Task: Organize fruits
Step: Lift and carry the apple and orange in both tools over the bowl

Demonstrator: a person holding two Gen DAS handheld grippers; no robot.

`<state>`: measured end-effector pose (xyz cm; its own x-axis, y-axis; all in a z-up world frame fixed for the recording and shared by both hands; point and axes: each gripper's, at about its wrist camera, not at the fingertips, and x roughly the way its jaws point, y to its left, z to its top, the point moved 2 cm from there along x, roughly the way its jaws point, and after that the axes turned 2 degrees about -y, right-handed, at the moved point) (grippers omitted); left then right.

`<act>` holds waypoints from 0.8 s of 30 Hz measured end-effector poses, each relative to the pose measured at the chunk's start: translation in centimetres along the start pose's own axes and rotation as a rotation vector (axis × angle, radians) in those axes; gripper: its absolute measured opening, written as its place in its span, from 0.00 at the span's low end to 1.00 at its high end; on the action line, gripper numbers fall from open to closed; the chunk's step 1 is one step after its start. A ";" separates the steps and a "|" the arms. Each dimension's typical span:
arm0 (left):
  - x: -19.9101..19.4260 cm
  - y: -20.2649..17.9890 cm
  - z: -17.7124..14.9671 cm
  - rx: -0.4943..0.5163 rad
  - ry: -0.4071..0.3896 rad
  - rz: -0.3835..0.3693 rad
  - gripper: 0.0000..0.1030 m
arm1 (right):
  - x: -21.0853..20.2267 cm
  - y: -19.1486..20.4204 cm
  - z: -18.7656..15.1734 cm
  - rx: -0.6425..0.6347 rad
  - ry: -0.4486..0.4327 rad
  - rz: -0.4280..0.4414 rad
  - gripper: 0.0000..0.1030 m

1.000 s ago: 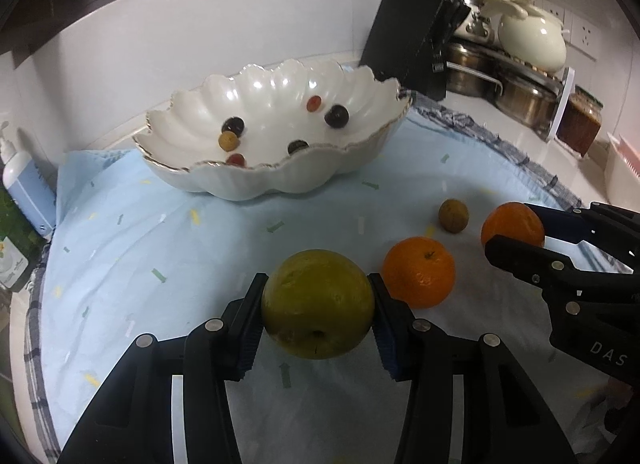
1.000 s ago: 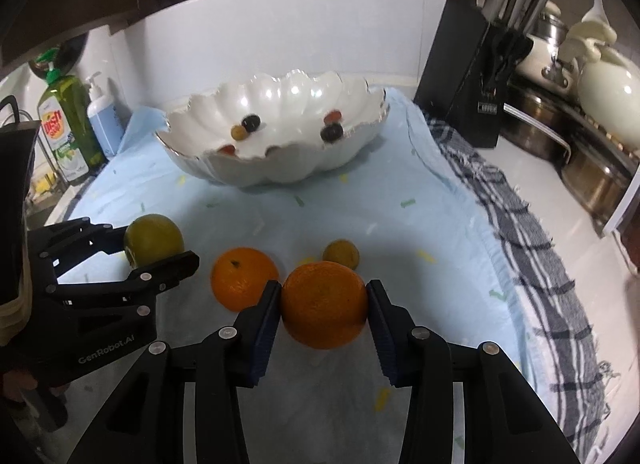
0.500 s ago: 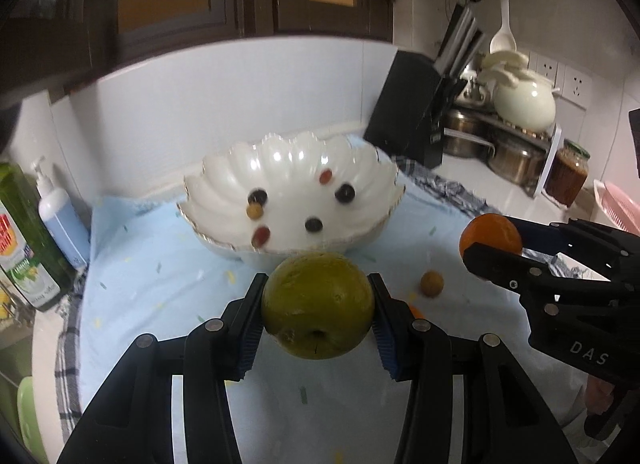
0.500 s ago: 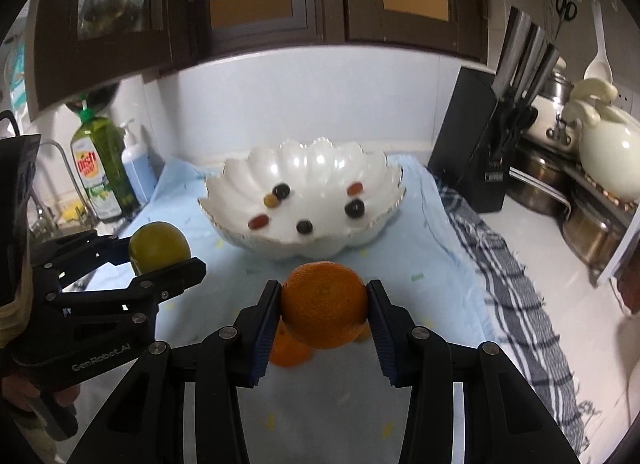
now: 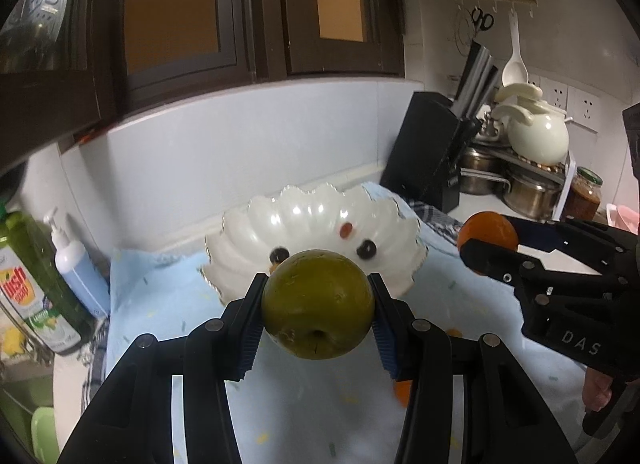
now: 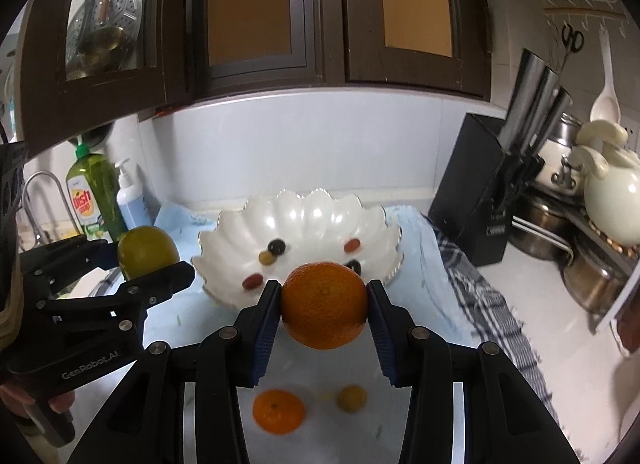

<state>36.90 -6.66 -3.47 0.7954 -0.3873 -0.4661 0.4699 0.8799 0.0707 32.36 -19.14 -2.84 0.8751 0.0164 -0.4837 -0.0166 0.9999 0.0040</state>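
Clamping a green apple (image 5: pixel 318 306) between its blue pads, the left hand-held gripper (image 5: pixel 318 318) holds the fruit in the air above the pale blue cloth (image 5: pixel 160 304), on the near side of the white scalloped bowl (image 5: pixel 316 216). To its right the right hand-held gripper (image 6: pixel 324 314) grips an orange (image 6: pixel 324 304) the same way, also clear of the worktop (image 6: pixel 540 304) and near the bowl's front rim. Several small dark and red fruits (image 6: pixel 276 247) lie inside the bowl. On the cloth below the right gripper sit a second orange (image 6: pixel 278 411) and a small yellowish fruit (image 6: pixel 351 398), close together but apart.
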 end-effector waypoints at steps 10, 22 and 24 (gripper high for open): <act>2.6 0.6 2.6 0.009 -0.015 -0.003 0.47 | 3.6 -0.6 2.7 -0.014 -0.005 0.021 0.43; 8.7 2.7 3.2 0.012 0.069 0.033 0.47 | 11.3 -1.3 4.2 -0.007 0.105 0.072 0.43; 9.7 3.2 3.0 0.004 0.093 0.036 0.47 | 12.7 -1.2 4.2 -0.017 0.127 0.072 0.43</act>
<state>47.32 -8.44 -5.14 0.7728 -0.3278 -0.5434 0.4431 0.8917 0.0924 45.51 -20.15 -5.26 0.8031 0.0860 -0.5897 -0.0859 0.9959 0.0283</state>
